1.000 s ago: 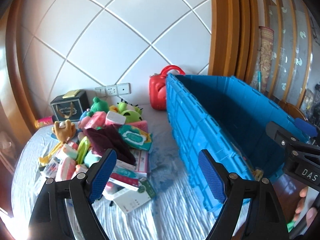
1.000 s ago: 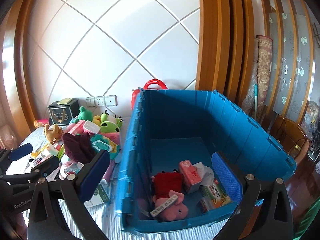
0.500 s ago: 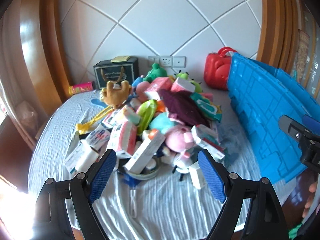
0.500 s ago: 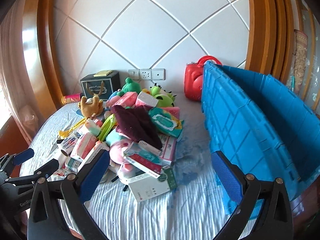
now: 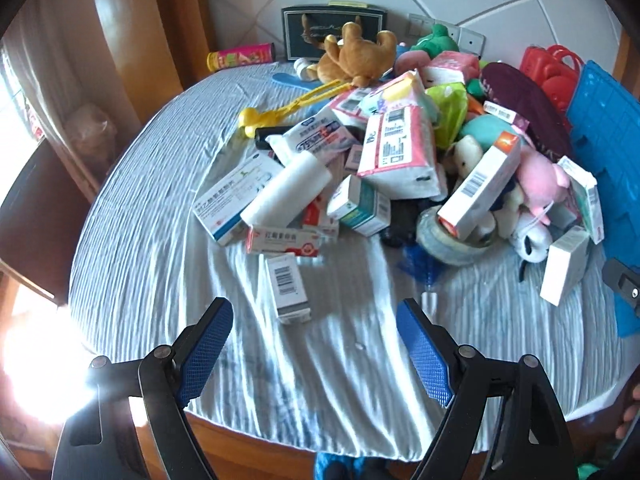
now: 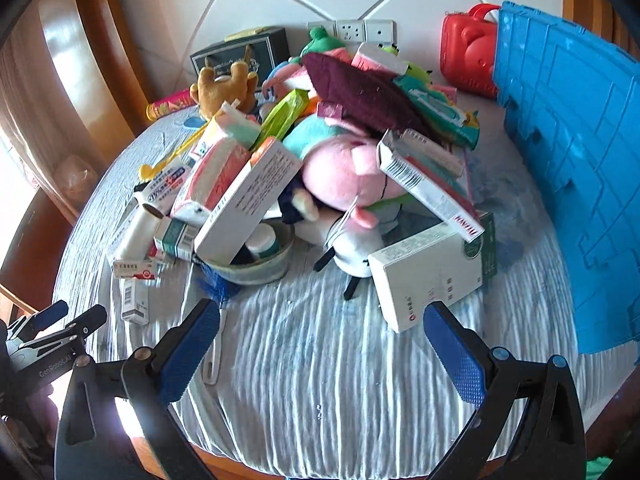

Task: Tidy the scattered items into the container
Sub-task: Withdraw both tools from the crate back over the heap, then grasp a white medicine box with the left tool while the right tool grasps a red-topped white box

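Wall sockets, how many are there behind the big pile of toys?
3. The white plastic wall sockets sit side by side on the wall: left one partly behind the green plush toy, middle one, right one. More could be hidden.

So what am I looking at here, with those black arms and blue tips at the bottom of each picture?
Those are two hand-held grippers; a person carries one in each hand, with a wide-angle camera on each. One picture looks along the left gripper, the other along the right gripper. Both are open and hold nothing. Ahead, on a striped sheet, lies a heap of medicine boxes, packets and soft toys, such as a pink plush and a brown plush. The blue container at the right is where they should go.
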The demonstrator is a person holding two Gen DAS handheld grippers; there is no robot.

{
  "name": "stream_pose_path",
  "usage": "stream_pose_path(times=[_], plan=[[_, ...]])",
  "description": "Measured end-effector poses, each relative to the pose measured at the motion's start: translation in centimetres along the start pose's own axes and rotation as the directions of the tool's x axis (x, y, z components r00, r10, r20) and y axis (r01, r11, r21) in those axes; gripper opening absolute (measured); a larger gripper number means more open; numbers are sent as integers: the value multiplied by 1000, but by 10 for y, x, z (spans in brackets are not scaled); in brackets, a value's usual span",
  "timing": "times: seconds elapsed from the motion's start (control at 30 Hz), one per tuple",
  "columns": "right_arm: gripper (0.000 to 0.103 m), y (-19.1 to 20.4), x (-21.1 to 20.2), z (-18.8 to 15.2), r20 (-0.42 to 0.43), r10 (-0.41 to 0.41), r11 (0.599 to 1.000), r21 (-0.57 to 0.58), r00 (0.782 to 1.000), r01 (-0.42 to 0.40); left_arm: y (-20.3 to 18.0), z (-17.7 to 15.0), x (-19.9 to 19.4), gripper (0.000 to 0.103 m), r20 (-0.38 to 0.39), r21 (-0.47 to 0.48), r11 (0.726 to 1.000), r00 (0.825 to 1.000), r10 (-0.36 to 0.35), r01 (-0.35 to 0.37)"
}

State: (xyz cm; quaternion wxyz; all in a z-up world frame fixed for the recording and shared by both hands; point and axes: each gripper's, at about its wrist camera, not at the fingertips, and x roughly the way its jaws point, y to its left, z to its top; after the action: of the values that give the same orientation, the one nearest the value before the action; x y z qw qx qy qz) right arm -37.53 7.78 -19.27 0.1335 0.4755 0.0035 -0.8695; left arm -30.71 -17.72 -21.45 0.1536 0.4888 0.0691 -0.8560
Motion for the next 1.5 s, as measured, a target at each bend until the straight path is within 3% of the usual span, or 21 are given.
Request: stream_pose_path(times=[0.2,0.37,0.6,0.7,0.83,0.93,1.07,1.23,1.37,1.5], plan=[[103,12,51,-13,-98,87,996,-14,991,-89,21,-18,30,84,-40,-61,997,998,49,-52],[103,19,61,0,-69,99,995,-11,993,-100,29,-21,48,84,-51,-90,992,996,79,-84],[103,33,65,23,-39,111,994,23,993,-110,27,-5,77,74,-91,-63,996,994,61,-67],[103,37,70,30,-30,89,995,55,996,-87,27,5,87,72,-97,-45,999,995,5,-9],[103,38,73,33,-24,62,994,92,998,-59,23,13,101,56,-126,-10,999,991,-39,38],[103,40,75,35,-22,51,992,114,998,-48,25,14,111,35,-160,20,999,987,-36,40],[103,42,77,40,-28,30,990,137,999,-26,24,25,84,33,-101,73,996,994,-43,50],[103,40,77,53,-13,46,977,207,999,-42,-1,70,36,33,36,139,983,991,-129,123],[103,40,82,69,-2,46,969,243,999,-44,-23,101,37,33,65,172,974,985,-159,145],[99,39,98,79,-25,52,963,266,998,-44,-41,118,51,33,45,180,969,982,-181,170]])
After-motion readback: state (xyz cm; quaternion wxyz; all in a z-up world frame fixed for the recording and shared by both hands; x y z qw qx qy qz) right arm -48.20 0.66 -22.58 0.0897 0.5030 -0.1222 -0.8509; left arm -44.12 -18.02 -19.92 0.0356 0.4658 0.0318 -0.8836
